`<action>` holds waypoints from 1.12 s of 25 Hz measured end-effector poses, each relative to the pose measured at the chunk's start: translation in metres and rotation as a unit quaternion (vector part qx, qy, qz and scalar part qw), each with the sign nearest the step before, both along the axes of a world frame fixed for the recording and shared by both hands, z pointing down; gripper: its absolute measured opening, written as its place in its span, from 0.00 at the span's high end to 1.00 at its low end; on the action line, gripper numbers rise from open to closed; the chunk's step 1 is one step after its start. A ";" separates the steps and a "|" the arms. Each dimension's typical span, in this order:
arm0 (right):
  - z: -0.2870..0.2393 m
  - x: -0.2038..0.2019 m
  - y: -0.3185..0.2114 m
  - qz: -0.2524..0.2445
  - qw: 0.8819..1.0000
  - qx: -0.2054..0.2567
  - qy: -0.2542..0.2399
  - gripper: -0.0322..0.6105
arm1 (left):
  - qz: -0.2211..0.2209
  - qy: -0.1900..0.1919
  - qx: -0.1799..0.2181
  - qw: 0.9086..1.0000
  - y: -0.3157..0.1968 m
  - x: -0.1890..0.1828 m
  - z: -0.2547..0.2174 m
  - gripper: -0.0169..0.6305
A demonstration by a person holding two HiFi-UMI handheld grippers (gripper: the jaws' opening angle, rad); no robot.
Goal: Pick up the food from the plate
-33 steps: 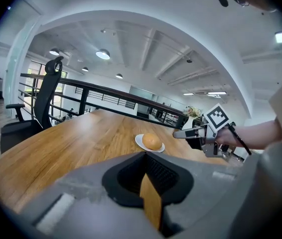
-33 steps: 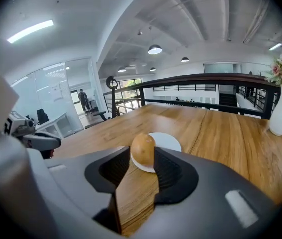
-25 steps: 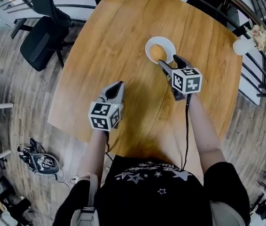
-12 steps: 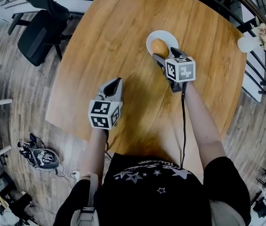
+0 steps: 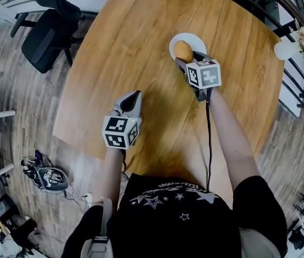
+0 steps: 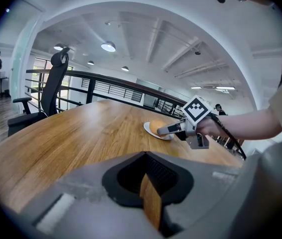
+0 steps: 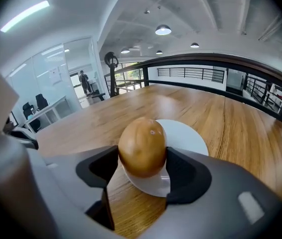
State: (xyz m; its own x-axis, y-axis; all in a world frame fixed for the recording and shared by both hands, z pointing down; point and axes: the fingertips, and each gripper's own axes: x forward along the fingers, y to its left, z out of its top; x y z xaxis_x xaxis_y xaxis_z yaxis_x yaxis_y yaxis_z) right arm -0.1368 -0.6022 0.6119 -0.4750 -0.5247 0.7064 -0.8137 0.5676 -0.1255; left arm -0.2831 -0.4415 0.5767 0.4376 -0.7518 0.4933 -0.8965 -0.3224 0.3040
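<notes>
Bench: wide wooden bench point(image 5: 130, 47) is filling an open office floor, with a black railing point(image 7: 196, 63) running behind it and a desk chair point(image 5: 47, 39) standing off one corner.
Plate: white plate point(image 5: 196, 41) is lying toward the far side of the bench.
Bun: round, glossy brown bun point(image 7: 142, 146) is resting on the plate's near half, between the right fingers.
Right gripper: right gripper point(image 5: 188, 58) is angling down at the plate. Its fingers point(image 7: 183, 176) have just been closing and are appearing to touch both flanks of the bun, which is not yet lifting.
Left gripper: left gripper point(image 5: 133, 97) is hovering over bare wood, well apart from the plate, fingers narrowed to a slit and holding nothing.
Risk: the bun is looking smooth and rounded, so a light or low grip is likely to let it squirt forward off the plate. Too hard a squeeze may be denting it. Fingertips catching the rim could be tipping the plate during the lift.
</notes>
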 end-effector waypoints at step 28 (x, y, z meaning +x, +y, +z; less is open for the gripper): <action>-0.092 0.023 0.052 0.029 0.995 0.044 -0.082 0.49 | 0.001 -0.001 0.032 0.999 0.038 0.002 -0.044 0.97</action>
State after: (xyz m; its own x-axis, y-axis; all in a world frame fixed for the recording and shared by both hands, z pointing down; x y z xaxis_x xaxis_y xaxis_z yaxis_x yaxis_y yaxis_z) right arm -0.1143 -0.5507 0.5202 -0.5466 -0.6114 0.5723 -0.8185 0.5346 -0.2106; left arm -0.2815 -0.4038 0.5325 0.4380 -0.7814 0.4445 -0.8964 -0.3425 0.2813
